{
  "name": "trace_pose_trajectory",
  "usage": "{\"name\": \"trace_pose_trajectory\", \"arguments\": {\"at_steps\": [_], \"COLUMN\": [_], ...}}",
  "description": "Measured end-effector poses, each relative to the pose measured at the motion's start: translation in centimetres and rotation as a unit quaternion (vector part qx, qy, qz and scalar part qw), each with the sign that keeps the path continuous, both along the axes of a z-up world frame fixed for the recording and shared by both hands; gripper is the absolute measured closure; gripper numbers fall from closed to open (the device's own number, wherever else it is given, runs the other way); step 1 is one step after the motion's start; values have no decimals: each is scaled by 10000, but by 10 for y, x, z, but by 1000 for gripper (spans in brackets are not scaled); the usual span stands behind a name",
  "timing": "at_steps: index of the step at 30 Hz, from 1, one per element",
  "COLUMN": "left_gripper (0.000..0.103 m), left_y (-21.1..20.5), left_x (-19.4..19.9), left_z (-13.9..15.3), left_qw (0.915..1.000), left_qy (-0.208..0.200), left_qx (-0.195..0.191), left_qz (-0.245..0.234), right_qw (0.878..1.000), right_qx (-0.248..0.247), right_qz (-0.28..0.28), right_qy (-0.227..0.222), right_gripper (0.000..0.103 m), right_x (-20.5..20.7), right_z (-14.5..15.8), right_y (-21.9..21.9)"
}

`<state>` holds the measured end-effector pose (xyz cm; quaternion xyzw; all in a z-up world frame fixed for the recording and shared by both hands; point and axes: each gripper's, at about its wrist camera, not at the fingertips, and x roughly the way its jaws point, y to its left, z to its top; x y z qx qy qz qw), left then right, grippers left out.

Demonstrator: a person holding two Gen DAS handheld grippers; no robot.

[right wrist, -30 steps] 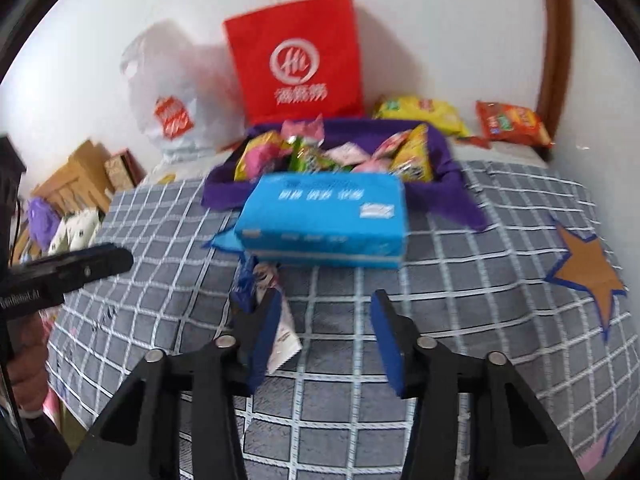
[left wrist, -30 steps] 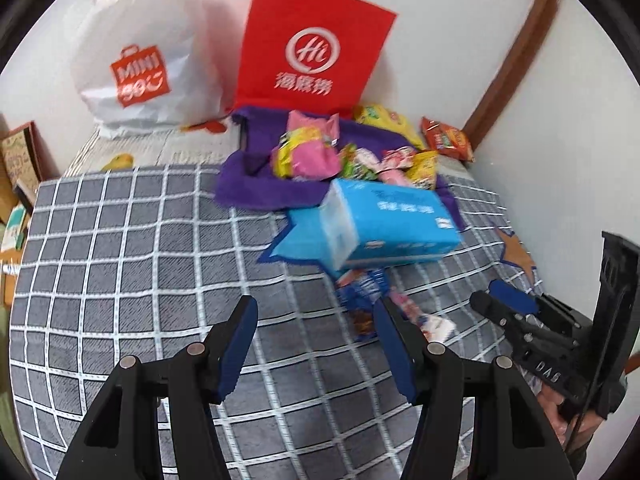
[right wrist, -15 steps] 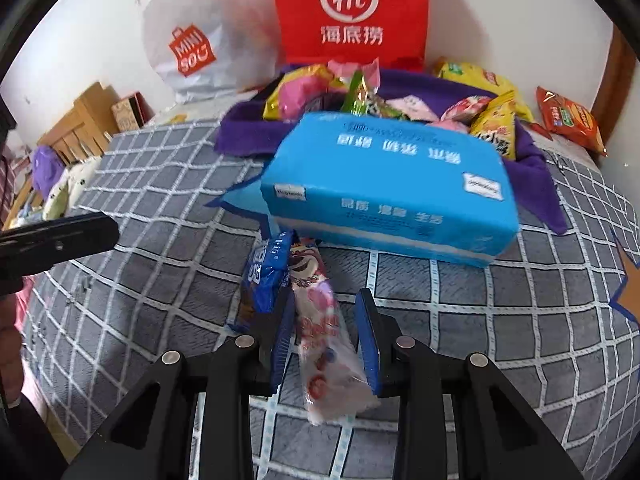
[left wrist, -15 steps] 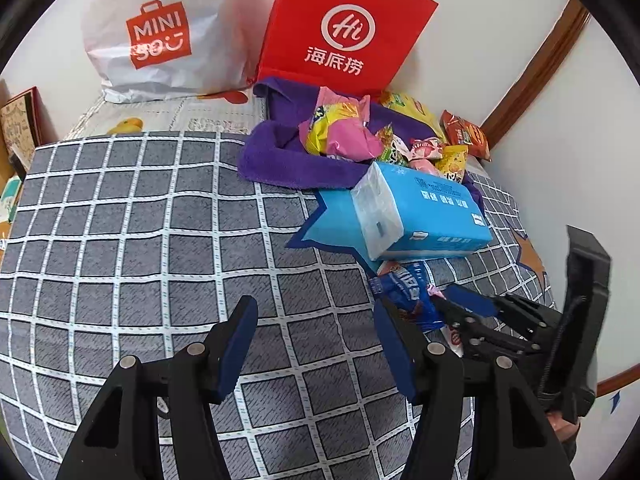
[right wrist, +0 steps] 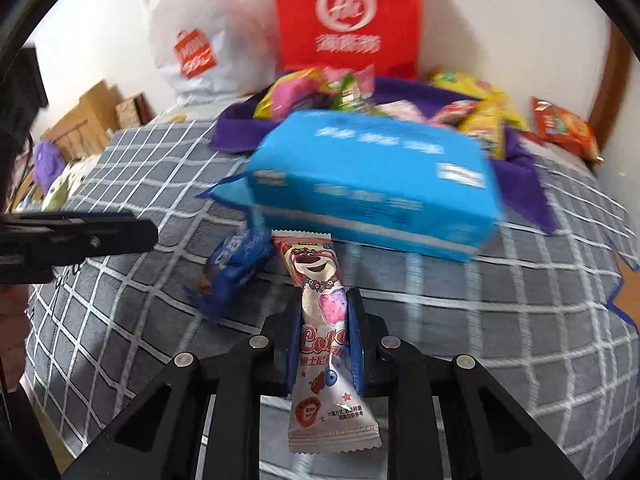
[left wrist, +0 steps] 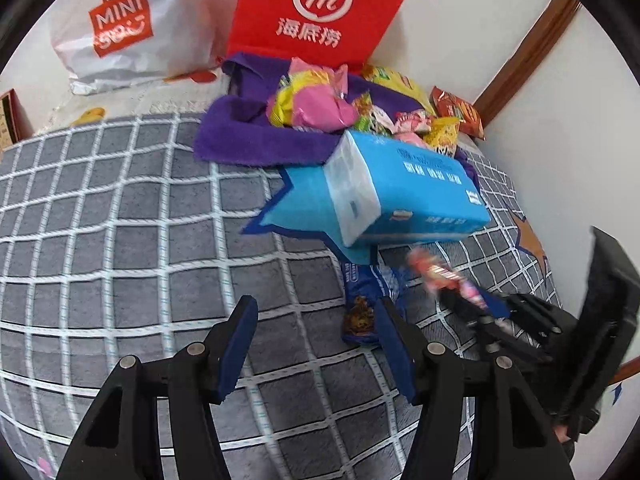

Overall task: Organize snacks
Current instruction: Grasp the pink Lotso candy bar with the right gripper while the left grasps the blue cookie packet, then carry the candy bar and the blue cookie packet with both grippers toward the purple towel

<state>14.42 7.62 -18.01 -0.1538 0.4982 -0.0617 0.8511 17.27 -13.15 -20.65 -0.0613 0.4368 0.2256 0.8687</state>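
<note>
A pink bear-print snack packet [right wrist: 316, 268] lies lengthwise between the pads of my right gripper [right wrist: 324, 320], which is shut on its middle. In the left wrist view the same packet [left wrist: 444, 276] sticks out, blurred, from the right gripper [left wrist: 484, 312]. A dark blue snack packet [right wrist: 236, 260] lies on the checked blanket just left of it. My left gripper [left wrist: 316, 308] is open over the blanket with nothing between its fingers; the dark blue packet [left wrist: 360, 300] lies just inside its right finger. Several snack bags [left wrist: 316, 104] are piled on a purple towel [left wrist: 248, 140].
A blue tissue pack [right wrist: 372, 184] lies just beyond the two packets, in front of the purple towel. A red paper bag [left wrist: 316, 12] and a white shopping bag [left wrist: 128, 28] lean on the wall behind. An orange chip bag [right wrist: 564, 128] lies at the back right. Boxes [right wrist: 84, 124] stand off the bed's left side.
My right gripper came down over the pink packet and closed on it. My left gripper dropped closer to the blanket and the dark blue packet, its jaws unchanged.
</note>
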Motion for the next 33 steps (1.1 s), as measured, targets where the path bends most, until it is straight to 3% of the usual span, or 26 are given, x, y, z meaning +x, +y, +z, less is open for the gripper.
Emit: {"name": "trace_pose_trajectory", "arguments": {"at_steps": [6, 9, 12, 15, 17, 23, 26, 29, 33], "left_gripper": [45, 45, 45, 47, 59, 62, 61, 58, 54], "left_y": [-30, -45, -65, -78, -83, -75, -66, -66, -70], "left_x": [11, 16, 23, 20, 17, 9, 7, 6, 9], "left_z": [-12, -16, -24, -25, -26, -25, -27, -27, -29], "left_qw": [9995, 9991, 9979, 9938, 9896, 9803, 9836, 9838, 9840], "left_qy": [84, 132, 166, -174, -322, -553, -667, -667, -663], "left_qx": [-151, -18, 422, 984, 1345, 1846, 1633, 1623, 1588], "left_qz": [-277, -398, -467, -483, -404, -430, -366, -377, -455], "right_qw": [9977, 9957, 9944, 9939, 9943, 9955, 9958, 9949, 9959], "right_qx": [-161, -72, 172, 264, 254, 292, 289, 432, 230], "right_qz": [-627, -894, -1035, -1074, -1034, -901, -839, -865, -845], "right_qy": [-213, -233, -105, 11, -1, -69, 229, 288, 222], "right_gripper": [82, 82, 82, 82, 81, 79, 79, 79, 78], "right_x": [3, 7, 16, 24, 27, 39, 47, 49, 47], "right_z": [-2, -3, -10, -18, -20, -20, -29, -29, -29], "right_y": [-53, -77, -92, -95, -95, -88, -84, -85, -79]}}
